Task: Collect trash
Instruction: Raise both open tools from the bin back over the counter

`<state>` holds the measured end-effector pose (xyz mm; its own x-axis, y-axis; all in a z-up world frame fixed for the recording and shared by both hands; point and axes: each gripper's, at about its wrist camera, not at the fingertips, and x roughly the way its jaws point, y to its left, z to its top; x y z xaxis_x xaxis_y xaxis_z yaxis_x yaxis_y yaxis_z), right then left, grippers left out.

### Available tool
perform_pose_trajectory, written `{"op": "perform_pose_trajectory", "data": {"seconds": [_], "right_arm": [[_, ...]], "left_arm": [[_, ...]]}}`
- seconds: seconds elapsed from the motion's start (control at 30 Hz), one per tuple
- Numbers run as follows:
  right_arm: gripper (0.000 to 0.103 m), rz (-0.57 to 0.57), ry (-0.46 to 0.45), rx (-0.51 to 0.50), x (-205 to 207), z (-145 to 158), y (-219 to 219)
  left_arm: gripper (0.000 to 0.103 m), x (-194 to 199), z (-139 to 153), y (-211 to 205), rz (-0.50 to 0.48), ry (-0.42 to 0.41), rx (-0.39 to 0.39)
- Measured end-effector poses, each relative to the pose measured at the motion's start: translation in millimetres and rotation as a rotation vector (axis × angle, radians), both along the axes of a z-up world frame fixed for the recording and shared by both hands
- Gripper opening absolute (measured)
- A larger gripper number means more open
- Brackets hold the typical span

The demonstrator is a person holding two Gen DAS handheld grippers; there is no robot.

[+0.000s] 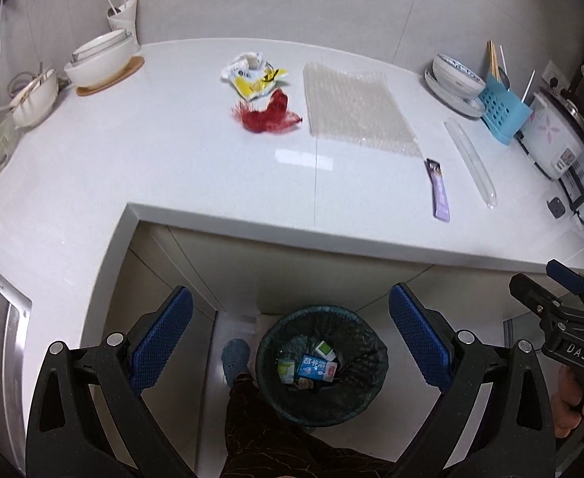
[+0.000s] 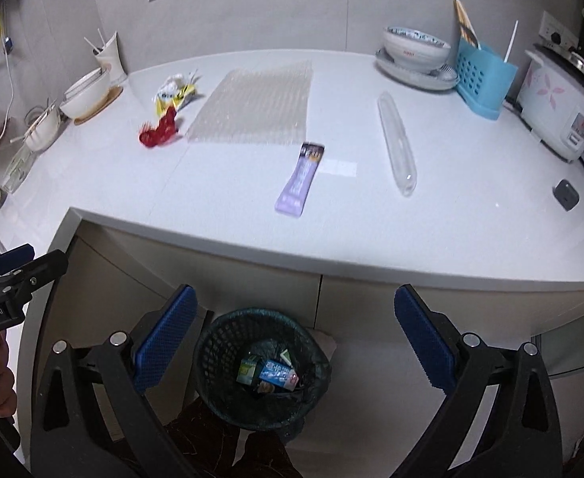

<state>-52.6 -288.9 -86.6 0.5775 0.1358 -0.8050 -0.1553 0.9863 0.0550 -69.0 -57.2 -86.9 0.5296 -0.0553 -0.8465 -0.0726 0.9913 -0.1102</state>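
White counter (image 1: 196,167) strewn with wrappers, bin (image 1: 322,362) below; left gripper (image 1: 290,334) and right gripper (image 2: 296,328) both spread, empty

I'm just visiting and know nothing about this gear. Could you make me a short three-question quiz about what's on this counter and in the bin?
1. True or false: the left gripper holds a wrapper.
2. Which lies nearest the counter's front edge? A purple sachet B red scrap C bubble wrap
3. Fill in: the cartons lie inside the ___.

Key: 1 false, both it and the right gripper are open and empty. 2 A. 3 bin.
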Motion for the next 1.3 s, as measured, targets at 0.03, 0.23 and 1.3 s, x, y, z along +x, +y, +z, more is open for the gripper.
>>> {"op": "perform_pose_trajectory", "data": {"seconds": [0.03,0.23,1.3], "right_arm": [[0.095,-0.003,-0.007,0.001,2,5,-1],[0.095,-0.022,-0.037,0.001,16,27,-7],[0.095,-0.164,0.055,-0.042,189,34,-50]], "left_arm": [[0.096,3,4,0,0.001,-0.006,0.001],[0.096,16,23,2,0.002,-0.027,0.010],[0.095,180,10,39,-0.014,0.071,0.061]]}}
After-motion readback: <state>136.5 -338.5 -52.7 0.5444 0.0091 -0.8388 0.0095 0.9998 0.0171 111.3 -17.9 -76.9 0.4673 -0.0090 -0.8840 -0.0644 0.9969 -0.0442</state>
